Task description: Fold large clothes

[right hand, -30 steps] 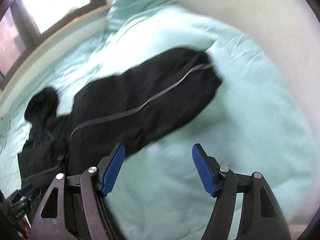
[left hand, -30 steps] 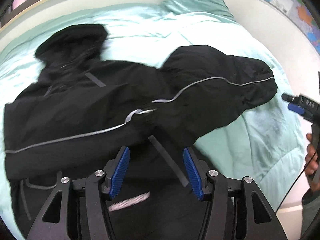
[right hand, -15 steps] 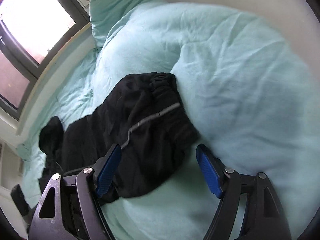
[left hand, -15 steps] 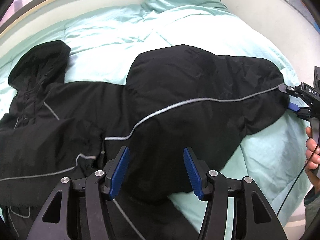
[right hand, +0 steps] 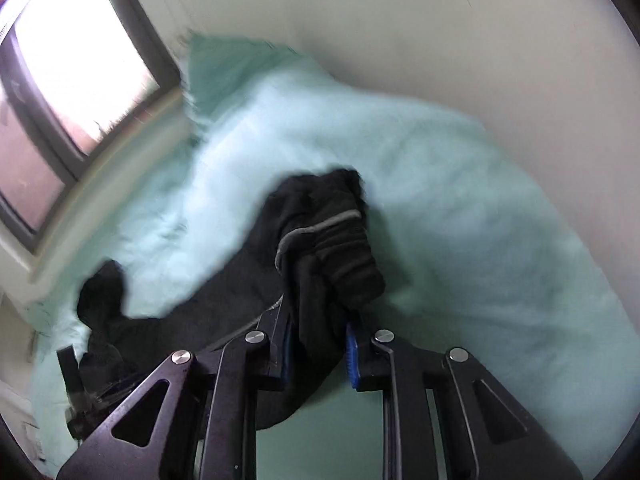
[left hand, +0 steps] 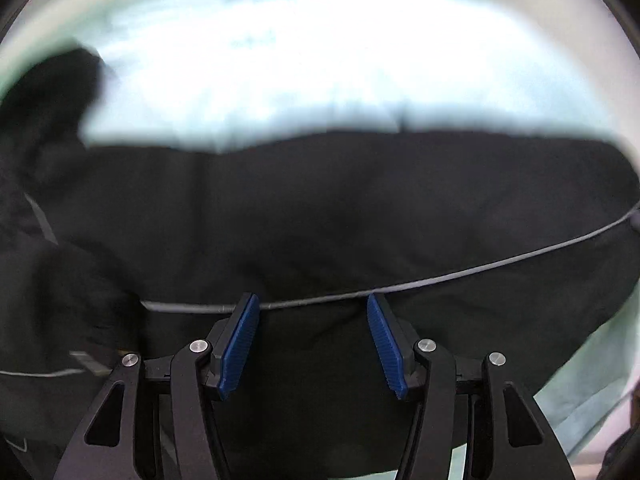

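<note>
A large black hooded jacket [left hand: 320, 208] with thin grey piping lies on a mint-green duvet [left hand: 304, 64]. My left gripper [left hand: 312, 344] is open, close above the jacket's sleeve, with the grey piping line running just past its fingertips. My right gripper [right hand: 320, 352] is shut on the black cuff end of the jacket sleeve [right hand: 320, 232], which bunches up between its blue pads. The hood [right hand: 100, 296] shows at the far left of the right wrist view. Both views are blurred.
The duvet [right hand: 440, 200] covers the bed up to a white wall [right hand: 440, 32]. A mint pillow [right hand: 232, 68] lies at the head, under a window [right hand: 68, 60]. The left gripper's body [right hand: 76, 392] shows at the lower left of the right wrist view.
My right gripper went from open to shut on the sleeve cuff. My left gripper dropped closer to the sleeve, so the jacket now fills its view.
</note>
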Tool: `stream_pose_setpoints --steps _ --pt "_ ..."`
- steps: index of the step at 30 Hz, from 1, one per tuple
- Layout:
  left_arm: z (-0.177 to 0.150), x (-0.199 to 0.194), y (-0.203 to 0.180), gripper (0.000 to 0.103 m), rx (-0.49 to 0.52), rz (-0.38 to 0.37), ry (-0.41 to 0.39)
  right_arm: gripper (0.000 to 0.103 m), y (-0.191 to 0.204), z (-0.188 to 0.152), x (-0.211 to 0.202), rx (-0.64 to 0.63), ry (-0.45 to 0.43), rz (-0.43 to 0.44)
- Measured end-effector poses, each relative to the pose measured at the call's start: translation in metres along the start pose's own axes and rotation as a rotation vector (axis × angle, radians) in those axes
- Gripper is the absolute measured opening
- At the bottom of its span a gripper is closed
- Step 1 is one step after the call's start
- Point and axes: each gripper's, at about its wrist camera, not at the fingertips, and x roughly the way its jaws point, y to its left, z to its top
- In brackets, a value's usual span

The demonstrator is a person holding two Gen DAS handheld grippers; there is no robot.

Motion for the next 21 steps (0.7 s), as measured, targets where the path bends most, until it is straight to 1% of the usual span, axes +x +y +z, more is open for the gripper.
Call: stream_pose_setpoints --steps 1,3,4,5,6,7,10,13,14,16,21 --pt "-0.002 0.013 -0.003 0.058 0.008 0.025 0.025 0.023 0.001 -0.003 0.011 -0.008 0.026 -0.013" --pt "-0.006 0.018 -0.008 0.058 0.046 0.061 -0.001 0.022 0.001 -0.008 0.022 -0.013 0.055 -0.026" --pt "-0.007 0.015 -0.009 0.058 0.053 0.062 -0.005 0.022 0.003 -0.007 0.022 -0.016 0.053 -0.026" --pt "-0.01 0.006 -0.007 0.058 0.054 0.035 -0.009 0.022 0.005 -0.007 0.019 -0.018 0.043 -0.018" --pt "-0.012 -0.001 -0.004 0.058 0.05 0.007 -0.016 0.022 0.007 -0.006 0.013 -0.019 0.03 0.008" --pt "-0.015 -0.009 0.0 0.058 0.047 -0.007 -0.028 0.022 0.009 -0.005 0.01 -0.02 0.023 0.022" --pt "-0.025 -0.033 0.012 0.058 0.049 -0.014 -0.066 0.022 0.025 -0.006 -0.003 -0.05 0.003 0.046" --pt "-0.04 -0.061 0.026 0.058 0.056 -0.025 -0.104 0.022 0.051 -0.012 -0.019 -0.085 -0.023 0.088" --pt "-0.048 -0.072 0.034 0.058 0.058 -0.018 -0.111 0.022 0.06 -0.014 -0.022 -0.093 -0.028 0.101" --pt "-0.06 -0.085 0.048 0.058 0.054 0.001 -0.109 0.022 0.083 -0.02 -0.028 -0.124 -0.038 0.133" --pt "-0.087 -0.12 0.091 0.058 0.009 0.003 -0.116 0.021 0.149 -0.039 -0.039 -0.21 -0.042 0.17"
